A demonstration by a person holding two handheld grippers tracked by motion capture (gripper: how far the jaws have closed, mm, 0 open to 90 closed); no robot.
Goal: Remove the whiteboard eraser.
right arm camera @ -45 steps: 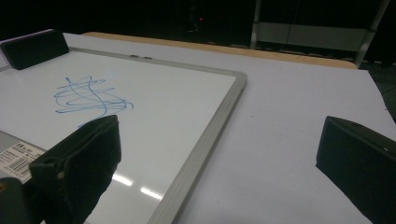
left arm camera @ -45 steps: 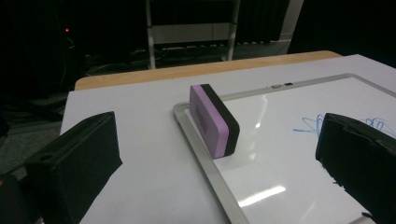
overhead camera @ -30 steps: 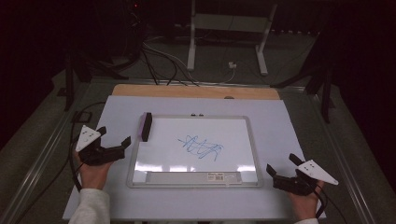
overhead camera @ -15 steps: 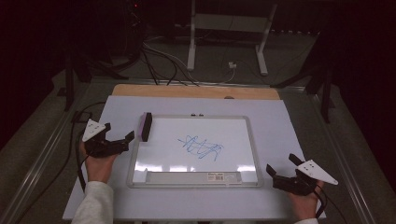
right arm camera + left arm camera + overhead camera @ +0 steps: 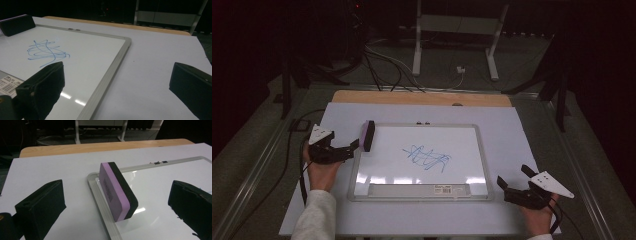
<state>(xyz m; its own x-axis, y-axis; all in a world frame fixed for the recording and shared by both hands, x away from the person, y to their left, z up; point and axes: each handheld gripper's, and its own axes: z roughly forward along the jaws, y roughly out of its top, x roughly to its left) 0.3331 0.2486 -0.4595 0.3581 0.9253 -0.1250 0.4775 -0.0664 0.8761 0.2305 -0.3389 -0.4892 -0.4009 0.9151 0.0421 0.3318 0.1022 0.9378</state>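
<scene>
Item: eraser (image 5: 118, 191), purple foam with a black felt face, standing on its long edge on the left rail of the whiteboard (image 5: 472, 150), near the board's far left corner. Item: left tool (image 5: 353, 146), jaws spread wide to either side of the eraser and not yet touching it, as the left gripper view shows; in the high view its tips sit just beside the eraser. Item: right tool (image 5: 512, 180), jaws likewise open and holding nothing, resting on the worktop (image 5: 512, 125) off the board's near right corner. Item: blue scribble (image 5: 428, 158), mid-board, well apart from the eraser. Hazards, as judged: the eraser balances on a narrow edge, half on the raised frame, so a jaw brushing one face before the other closes would probably tip it flat or push it off the rail. A grip taken too near one end may let the foam twist between the jaws. The board lies loose on the worktop; with the right tool not steadying it, a firm wipe could slide the whole board.
</scene>
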